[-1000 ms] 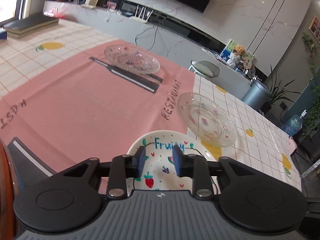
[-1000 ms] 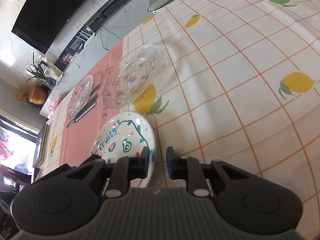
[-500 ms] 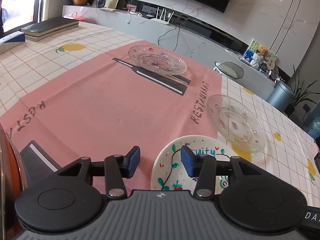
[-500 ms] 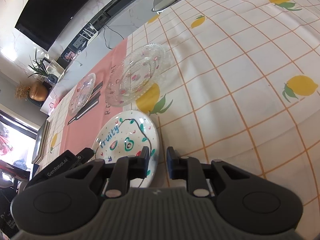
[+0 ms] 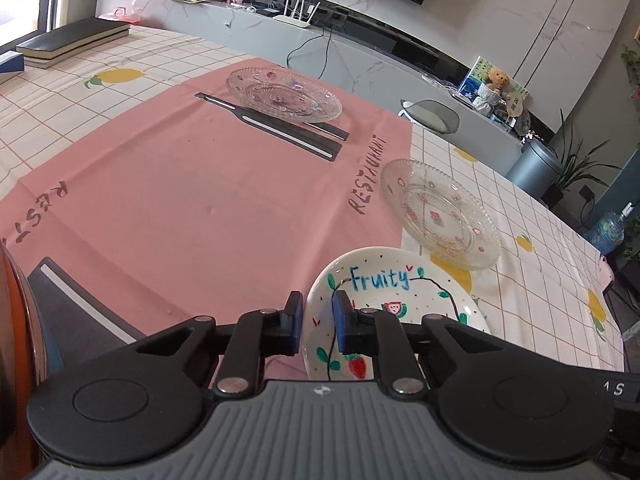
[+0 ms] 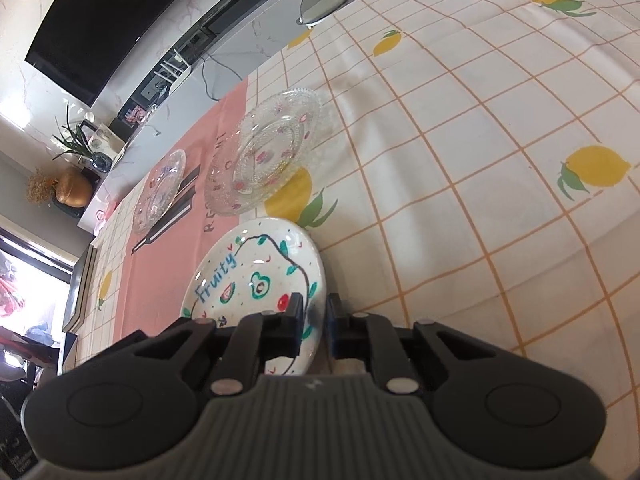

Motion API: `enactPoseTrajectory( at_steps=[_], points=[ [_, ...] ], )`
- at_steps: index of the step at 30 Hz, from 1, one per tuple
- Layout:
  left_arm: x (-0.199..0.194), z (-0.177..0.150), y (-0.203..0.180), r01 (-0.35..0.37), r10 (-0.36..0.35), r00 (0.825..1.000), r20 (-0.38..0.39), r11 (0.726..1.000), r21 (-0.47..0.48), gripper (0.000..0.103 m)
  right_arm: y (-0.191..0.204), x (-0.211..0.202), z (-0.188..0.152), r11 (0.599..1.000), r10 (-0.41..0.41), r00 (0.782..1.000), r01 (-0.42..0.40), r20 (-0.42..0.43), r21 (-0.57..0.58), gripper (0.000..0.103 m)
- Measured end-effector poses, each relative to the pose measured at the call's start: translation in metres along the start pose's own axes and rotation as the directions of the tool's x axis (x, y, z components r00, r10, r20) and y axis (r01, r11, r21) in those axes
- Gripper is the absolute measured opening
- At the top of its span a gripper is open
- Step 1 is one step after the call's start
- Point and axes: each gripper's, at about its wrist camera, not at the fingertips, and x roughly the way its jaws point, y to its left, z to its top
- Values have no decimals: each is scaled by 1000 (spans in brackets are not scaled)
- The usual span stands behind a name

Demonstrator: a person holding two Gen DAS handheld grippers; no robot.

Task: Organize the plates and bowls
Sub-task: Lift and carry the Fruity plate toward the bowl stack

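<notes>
A white "Fruity" plate (image 5: 404, 296) with painted fruit lies at the near edge of the pink placemat (image 5: 192, 200). My left gripper (image 5: 317, 322) is shut on the plate's left rim. My right gripper (image 6: 314, 326) is shut on the same plate's (image 6: 256, 268) right rim, one finger inside the rim and one outside. A clear glass plate (image 5: 440, 212) with small flower dots sits just beyond it, also in the right wrist view (image 6: 264, 160). A second glass plate (image 5: 284, 94) sits at the placemat's far side, over printed cutlery; it shows in the right wrist view (image 6: 160, 190) too.
The table has a lemon-print checked cloth (image 6: 480, 140). Dark books (image 5: 72, 40) lie at the far left of the table. An orange-brown object's edge (image 5: 10, 340) shows at the left border. A low grey cabinet (image 5: 360, 52) and stool (image 5: 430, 114) stand beyond the table.
My left gripper moved right and closed on the Fruity plate's left rim. The right gripper moved onto the plate's right rim, jaws now astride it.
</notes>
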Motion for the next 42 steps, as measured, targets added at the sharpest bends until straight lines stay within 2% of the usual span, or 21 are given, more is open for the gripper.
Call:
enactPoseTrajectory(
  at_steps=[6,13,16,17,27,31,42],
  points=[
    [8,8,13,48,-48,999,8,995,-88,20,-14,-3,7,997,4,1000,-6,27,77,14],
    [9,6,12,61,-61,998,15,996,-72,18,-11,2,6,998,36,999,-37,23,47,13],
    [8,7,13,62,-61,998,16,995,-77,16,-11,3,5,998,41,999,-42,21,49,10],
    [8,7,13,62,-61,998,16,995,-82,16,-11,3,5,998,34,999,-35,21,54,6],
    [-12,-2,9,49,-48,999,15,996,-79,15,-17,-13,4,991,71,997,-71,5,115,3],
    [-23,-8,5,54,-54,999,3,995,-80,16,-20,-28,-2,991,58,998,-57,-9,124,3],
    [-59,-24,-9,90,-91,996,-22,994,-57,15,-30,-63,-19,987,-50,994,64,-92,149,5]
  ],
)
